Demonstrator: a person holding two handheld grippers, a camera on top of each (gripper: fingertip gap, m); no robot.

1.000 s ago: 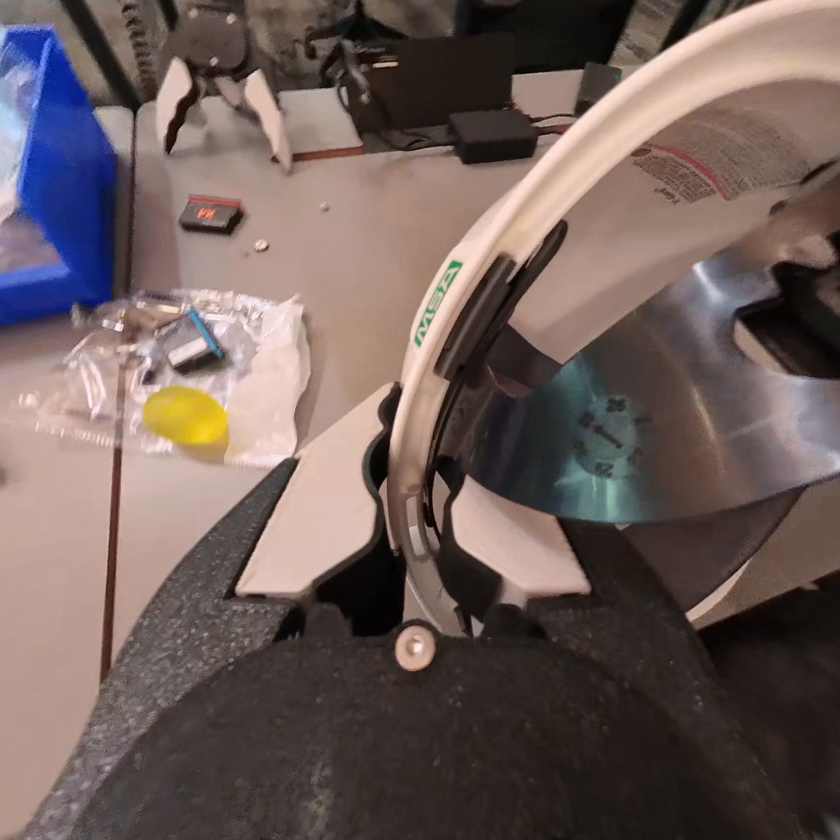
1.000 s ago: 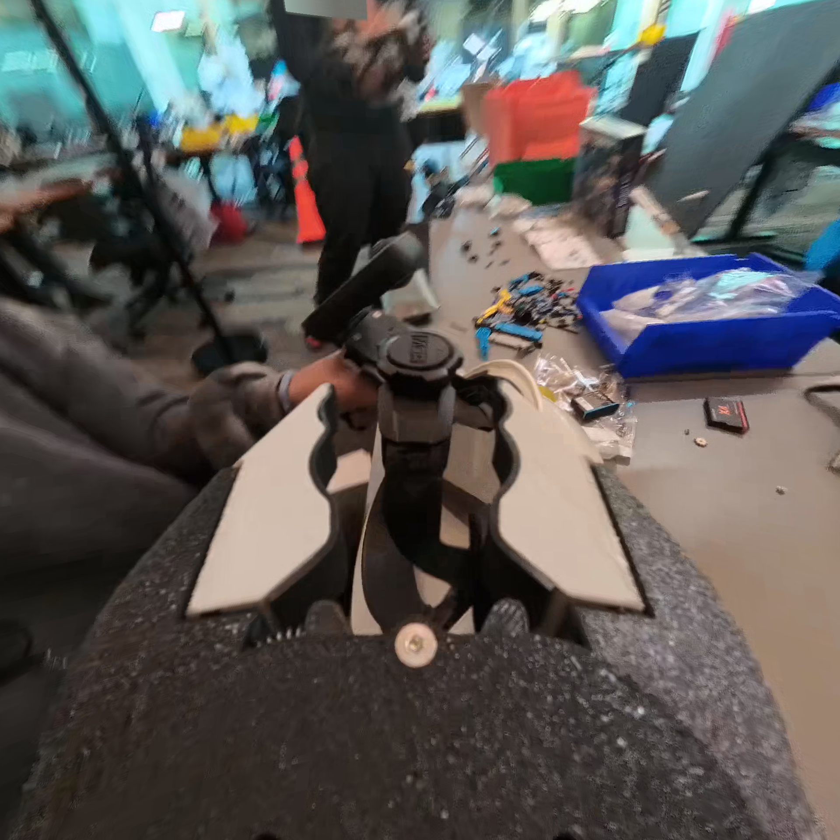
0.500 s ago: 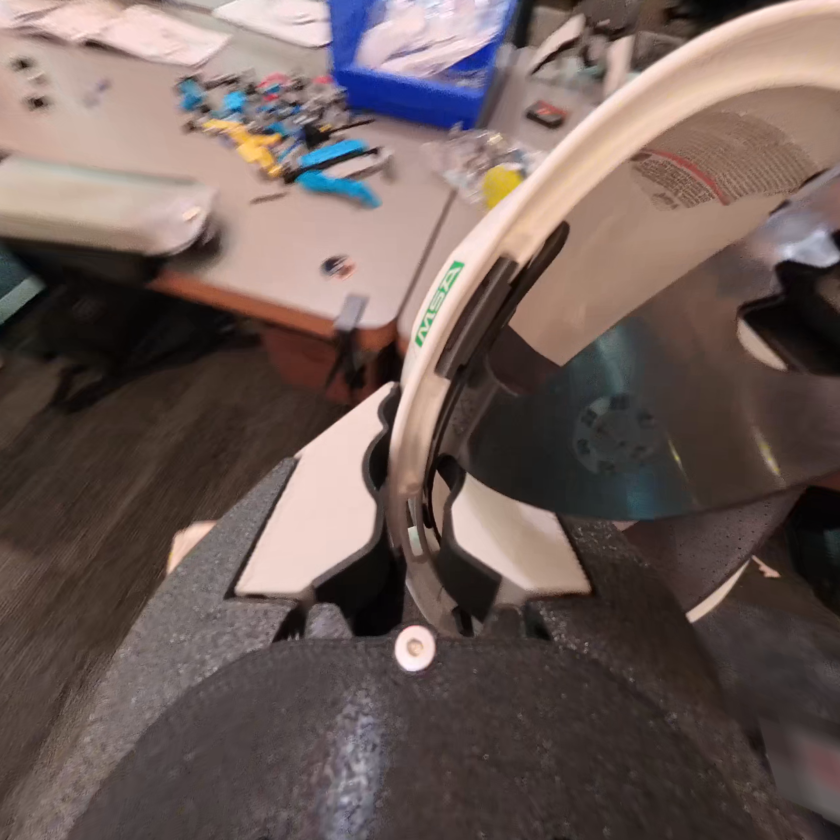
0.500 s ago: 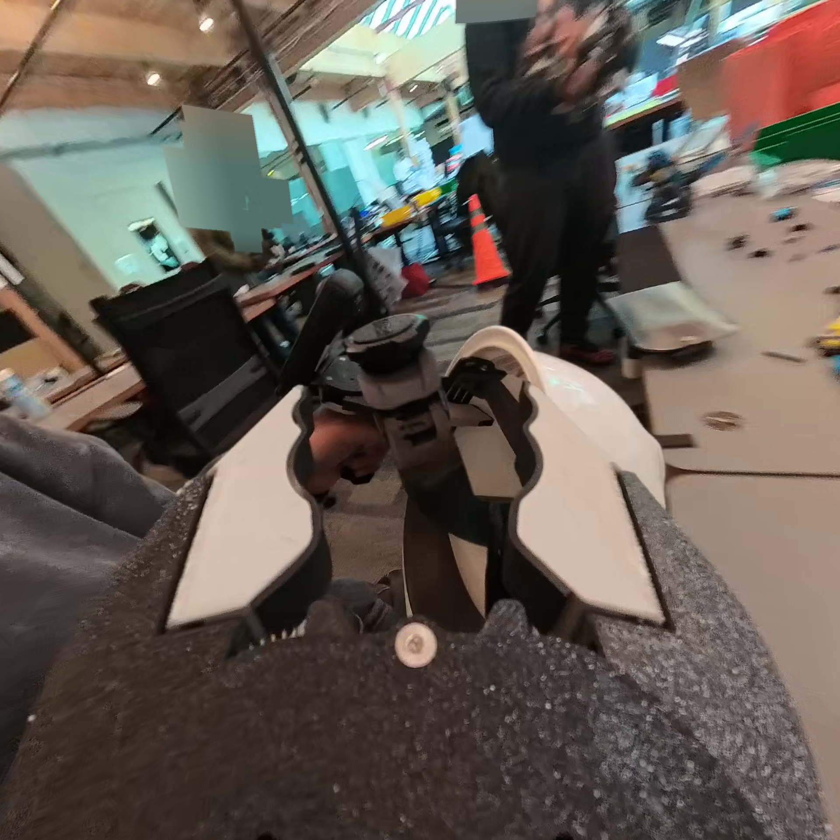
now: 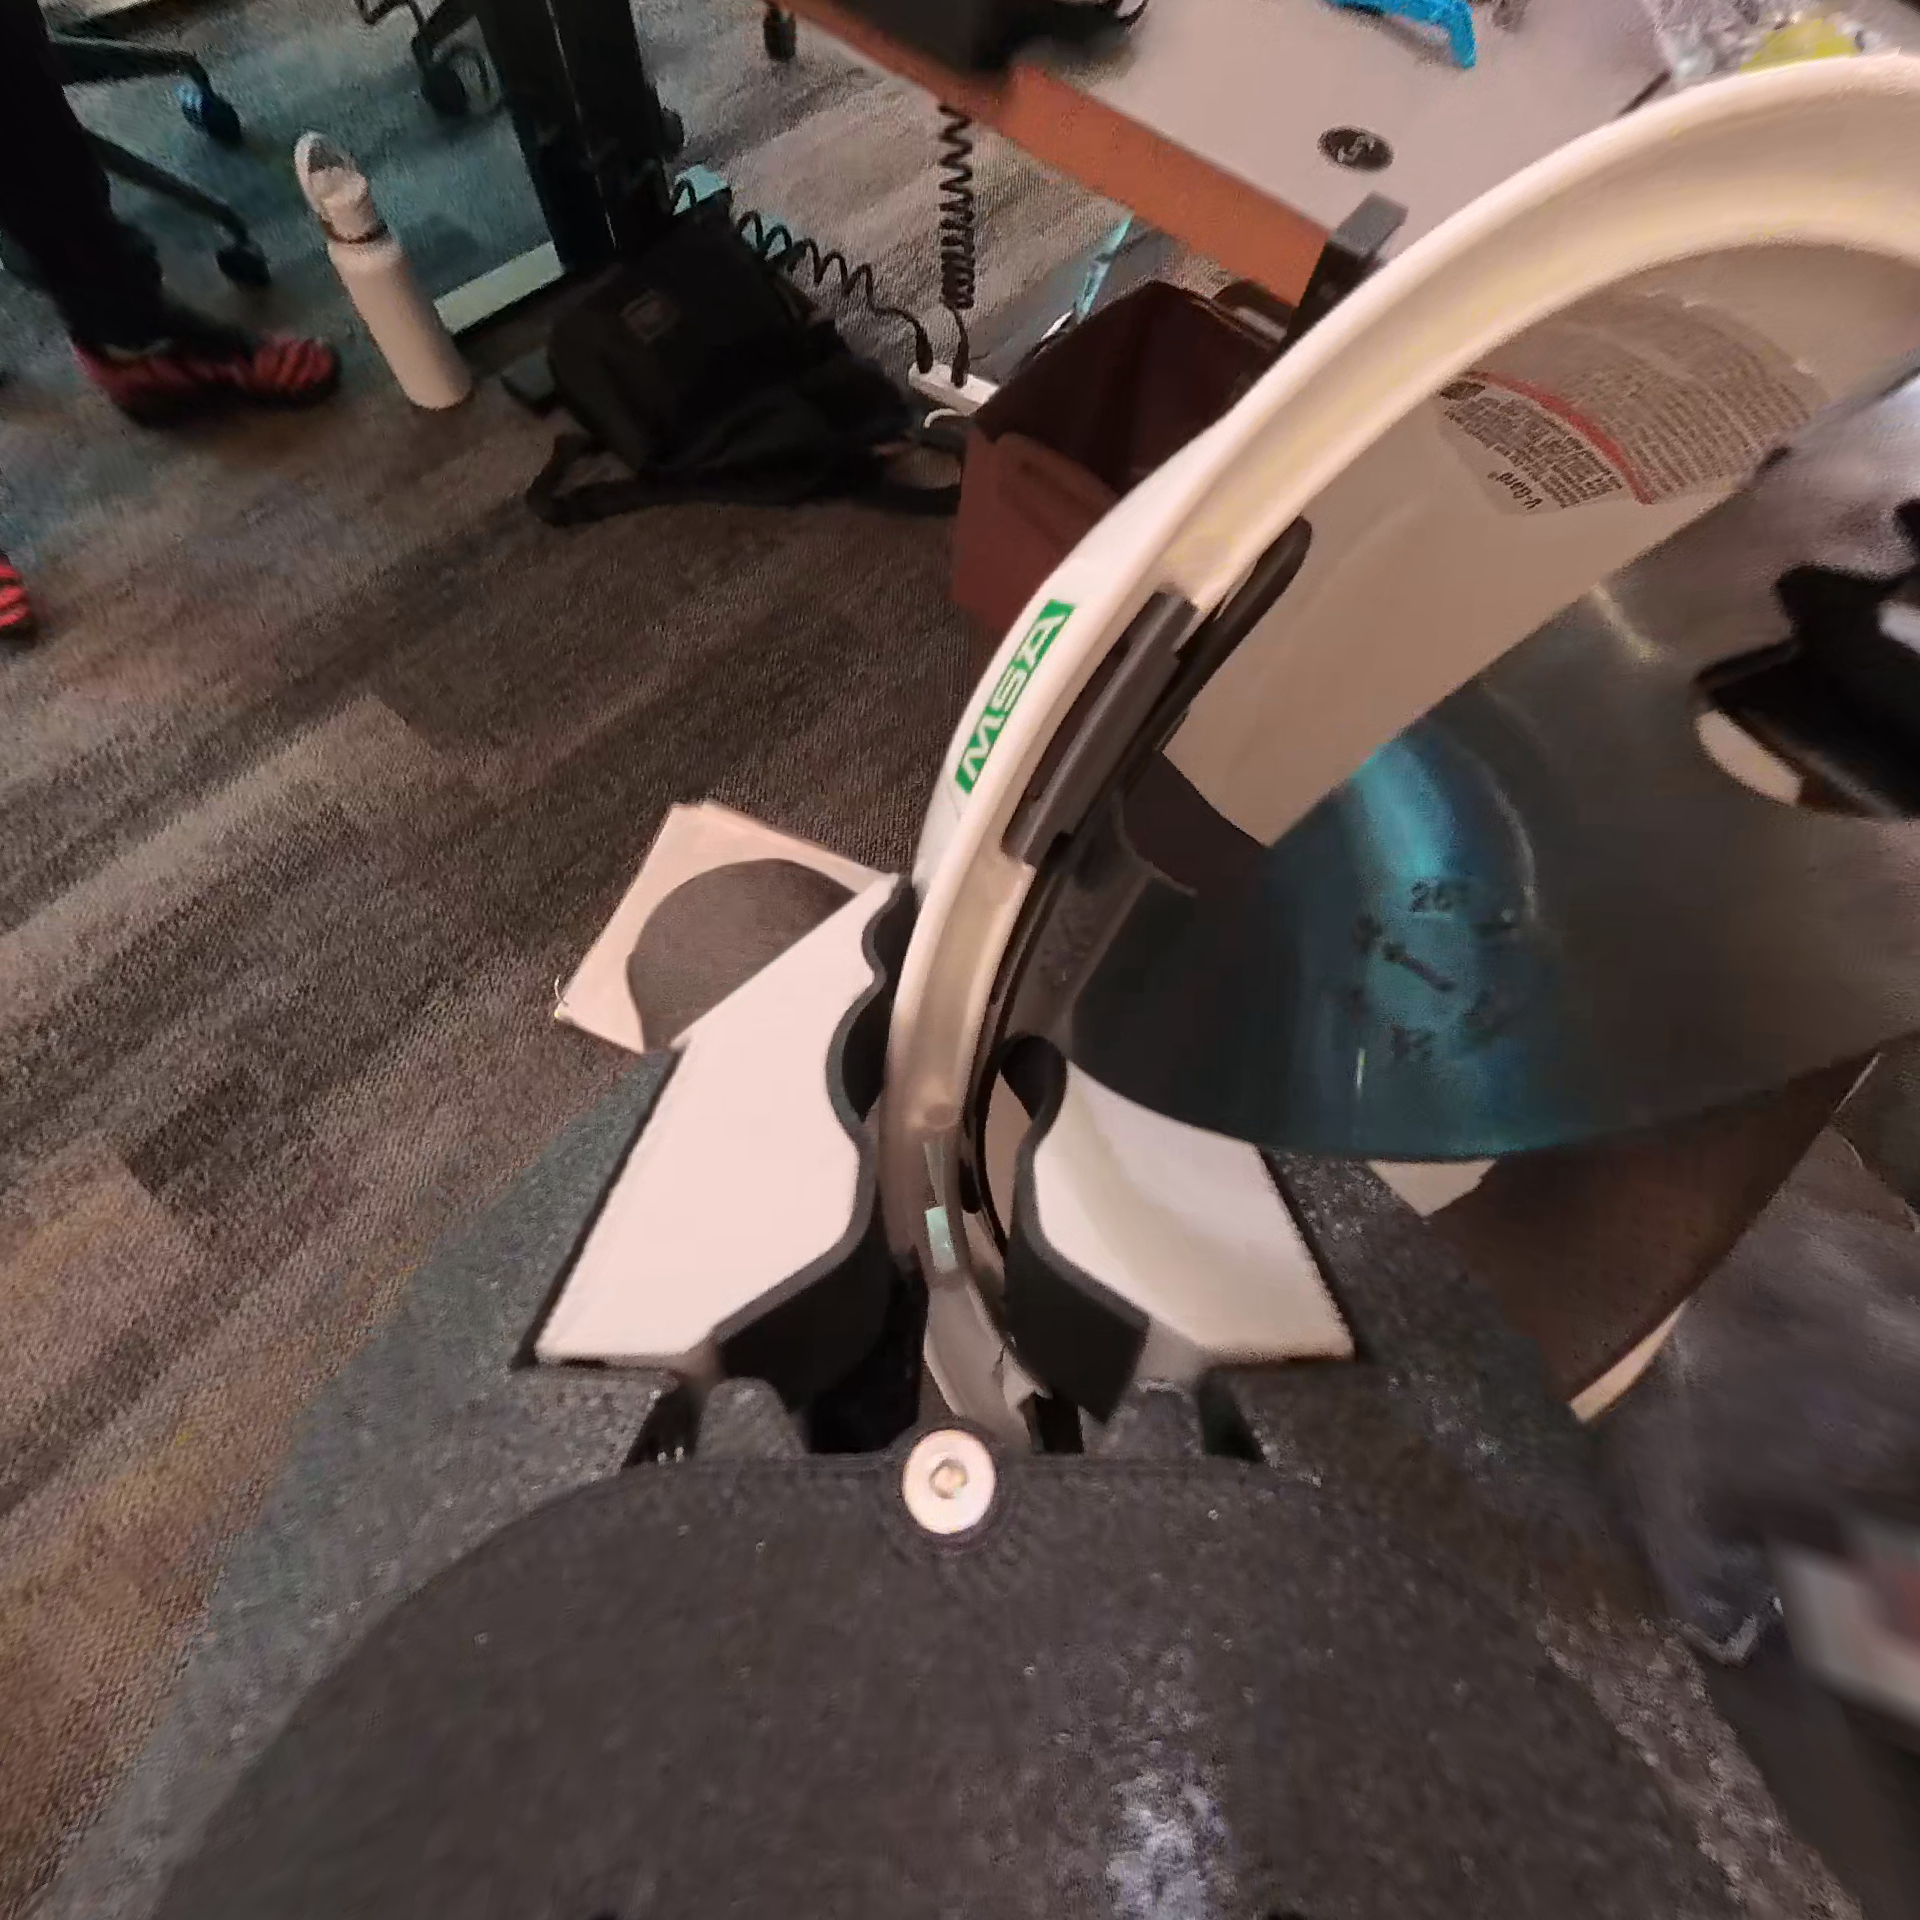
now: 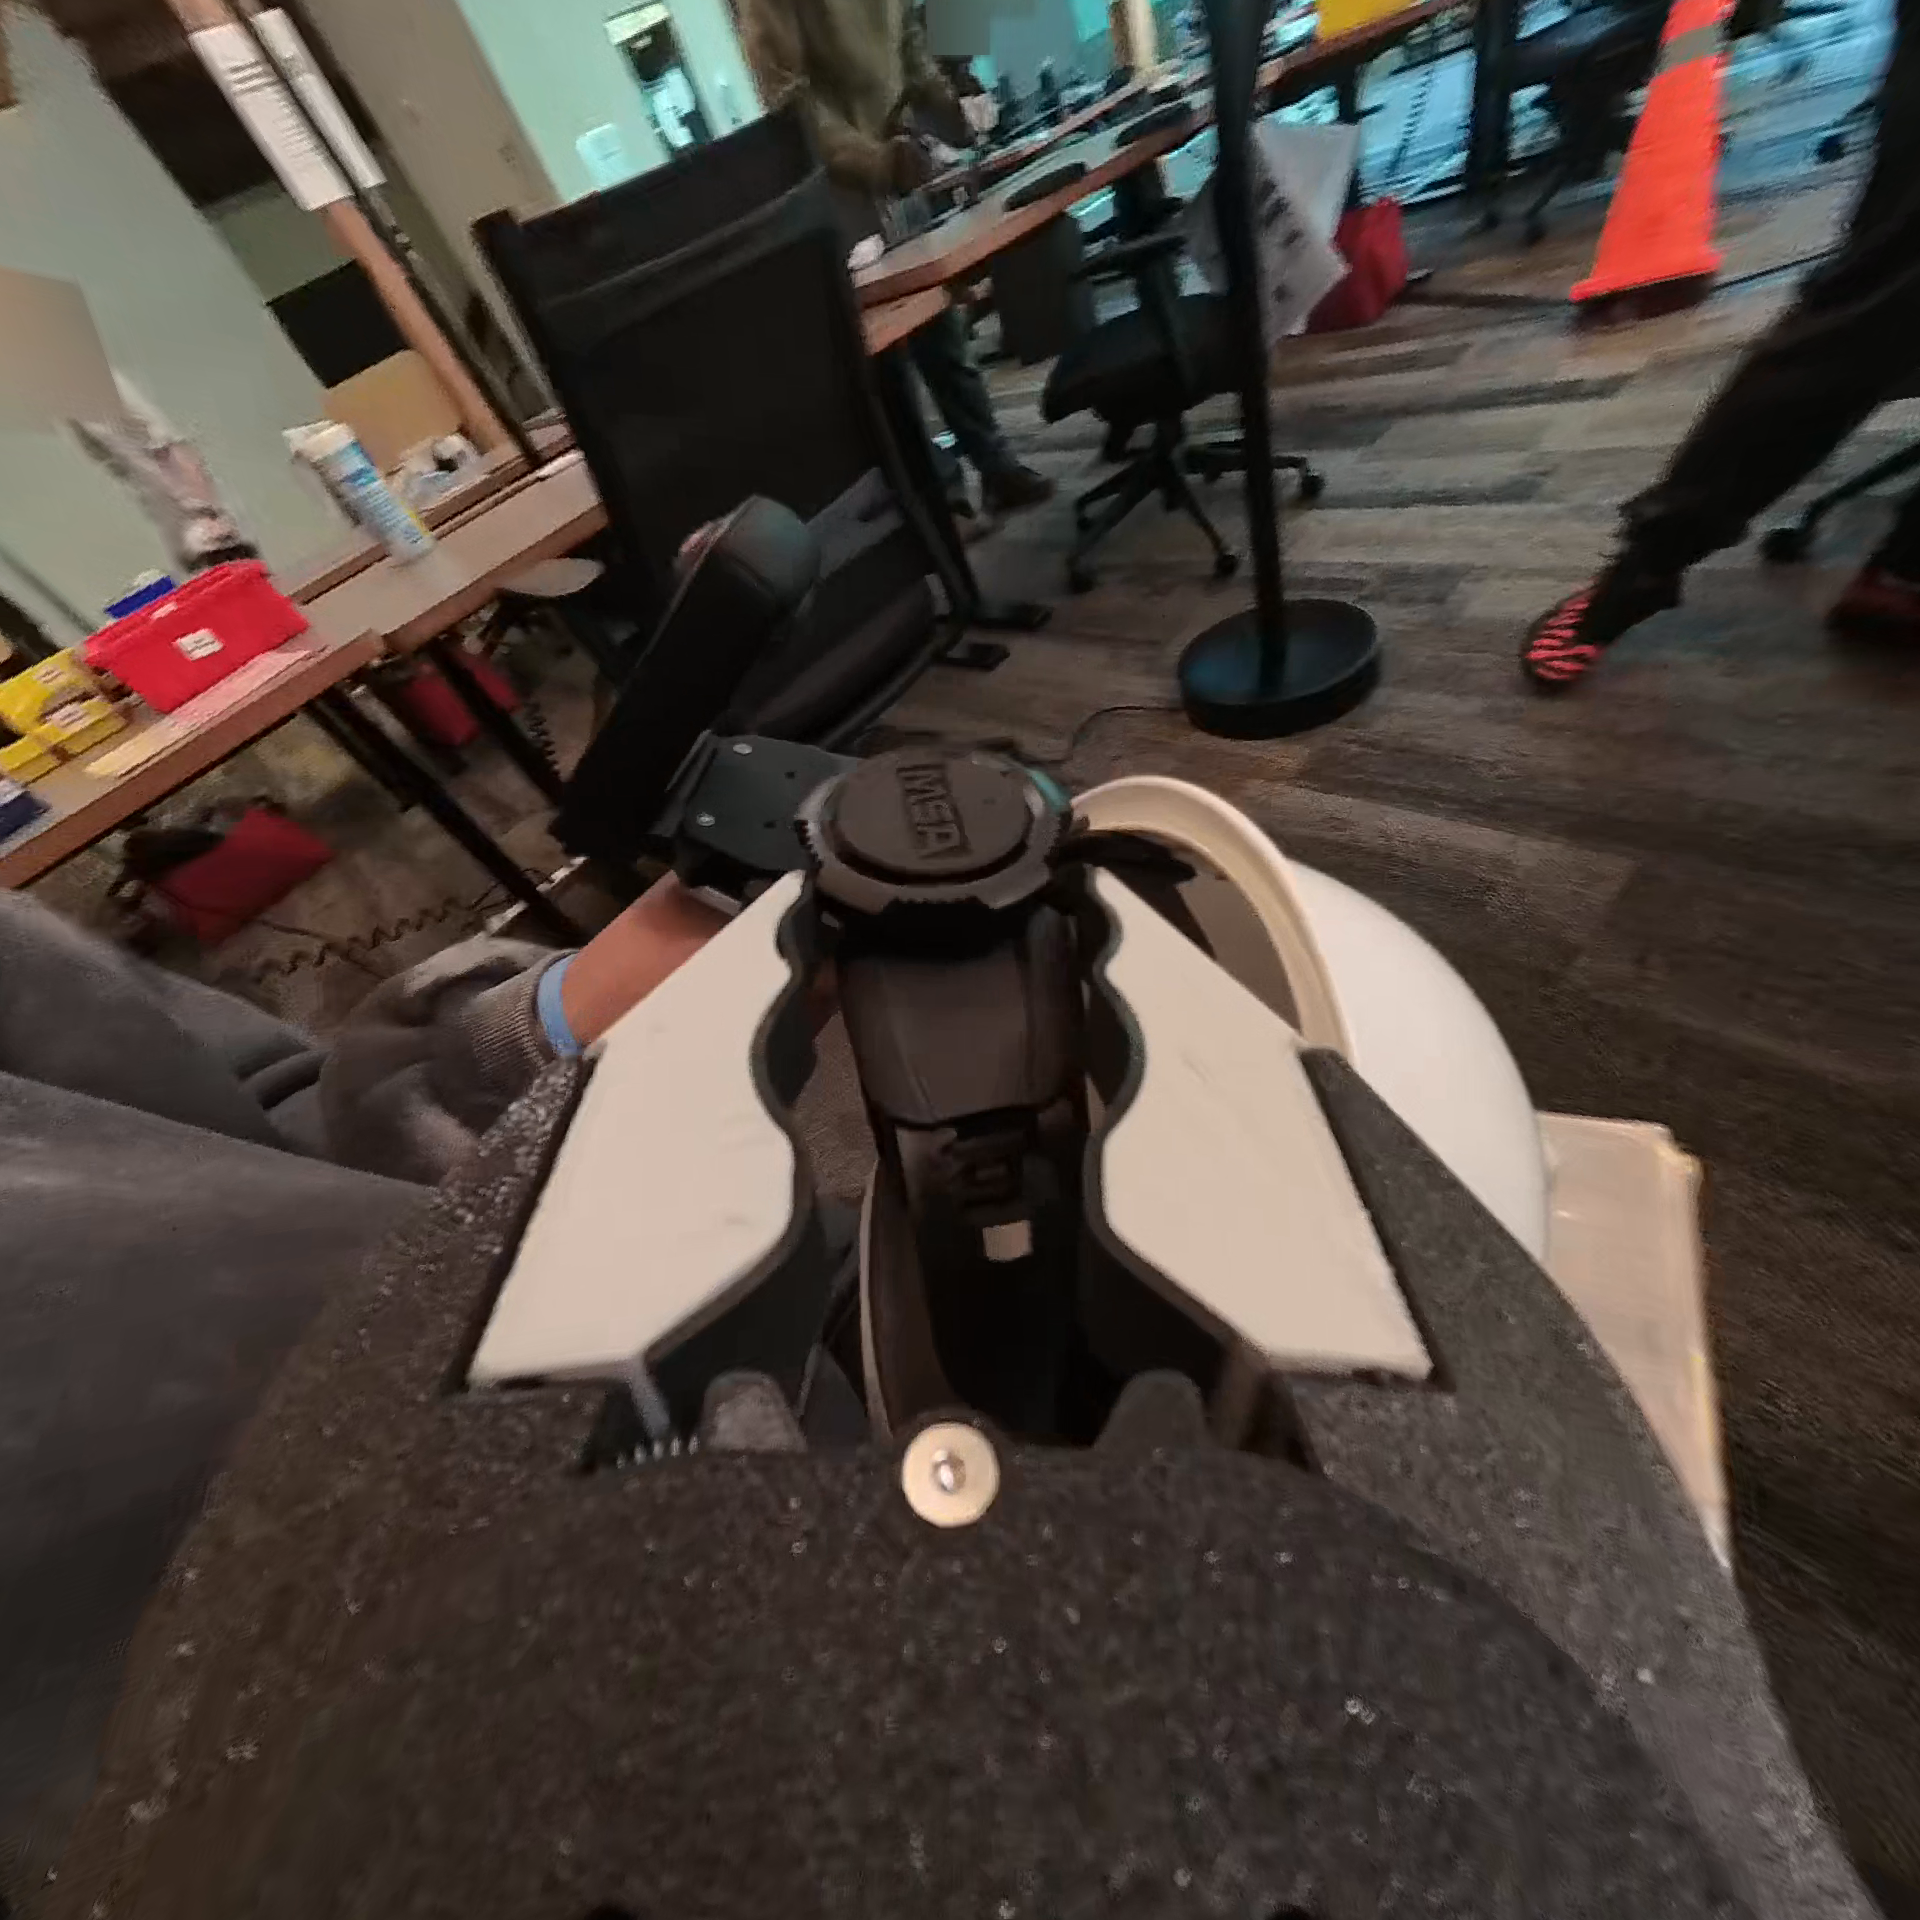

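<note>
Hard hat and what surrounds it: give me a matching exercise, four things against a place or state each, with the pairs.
Things:
1. white hard hat
2. black ratchet knob
3. white water bottle
4. orange traffic cone

Places or states:
A. standing on the carpet beside a black bag
B. brim clamped between the left gripper's fingers
C. far off on the floor, upper right of the right wrist view
D. at the fingertips of the right gripper, on the black headband piece it grips

Pairs: 1-B, 2-D, 3-A, 4-C
</note>
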